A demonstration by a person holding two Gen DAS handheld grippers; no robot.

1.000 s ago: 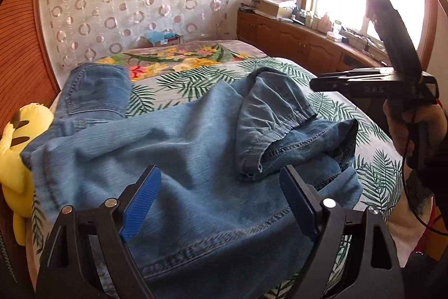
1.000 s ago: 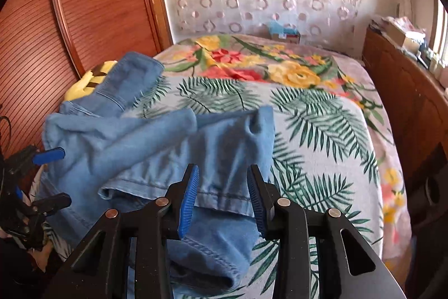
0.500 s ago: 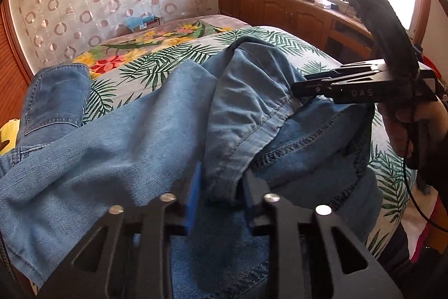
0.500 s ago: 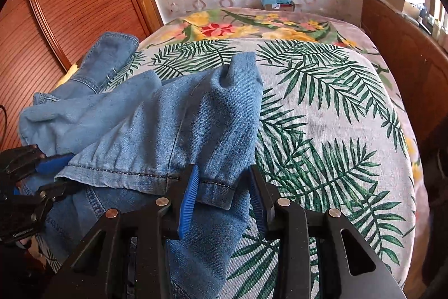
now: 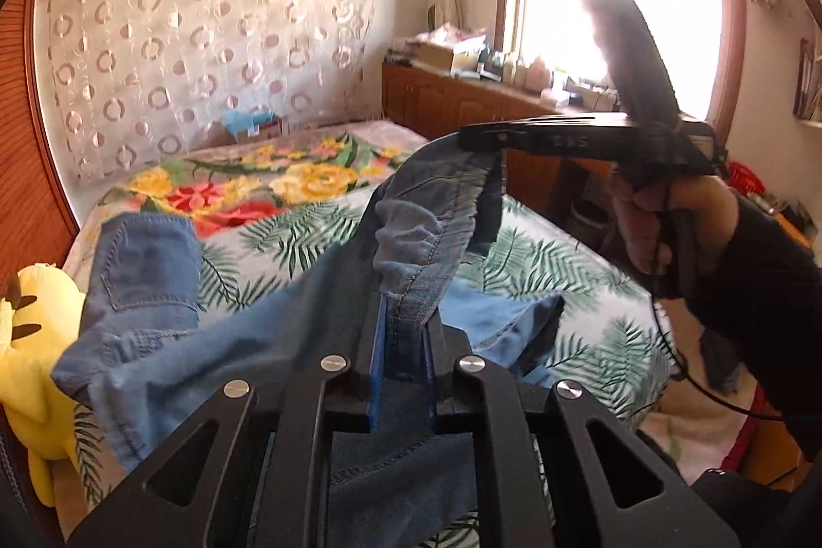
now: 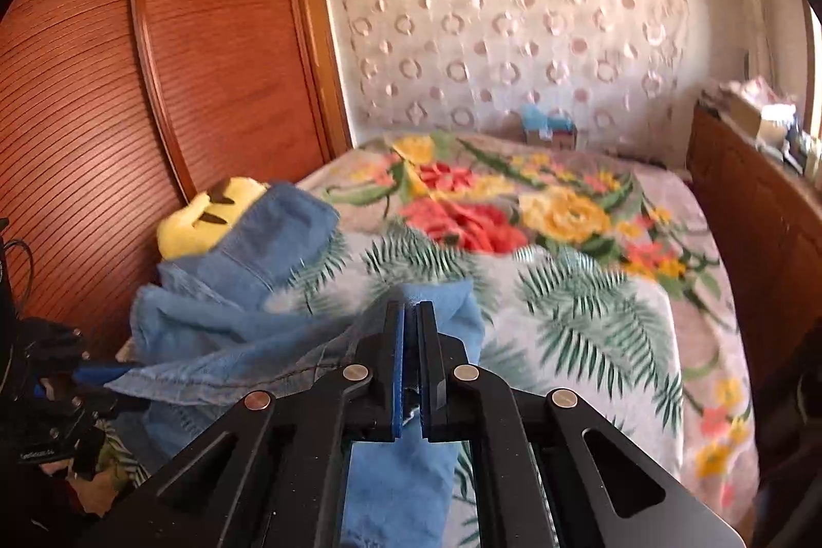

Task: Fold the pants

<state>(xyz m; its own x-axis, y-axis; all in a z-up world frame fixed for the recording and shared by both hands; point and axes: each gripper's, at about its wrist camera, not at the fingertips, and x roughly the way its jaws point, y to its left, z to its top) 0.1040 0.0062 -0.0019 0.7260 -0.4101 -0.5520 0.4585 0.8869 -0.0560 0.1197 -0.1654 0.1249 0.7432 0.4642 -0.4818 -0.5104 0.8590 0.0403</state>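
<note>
Blue denim pants (image 5: 216, 342) lie crumpled on the bed, waist end at the far left. My left gripper (image 5: 403, 317) is shut on the hem of one pant leg (image 5: 426, 234) and holds it above the bed. My right gripper (image 6: 410, 317) is shut on the same leg's hem (image 6: 447, 306) a little further along. In the left wrist view the right gripper (image 5: 488, 147) pinches the raised hem from the right. In the right wrist view the left gripper (image 6: 103, 373) shows at the lower left, holding the cloth.
The bed (image 6: 591, 301) has a leaf and flower print cover. A yellow plush toy (image 5: 31, 342) lies at its left edge beside a wooden wardrobe (image 6: 154, 86). A wooden cabinet (image 5: 462, 106) with clutter runs under the window on the right.
Both grippers have closed on the pant leg hem and lifted it off the bed. A second ago the left gripper was wide open above the pants.
</note>
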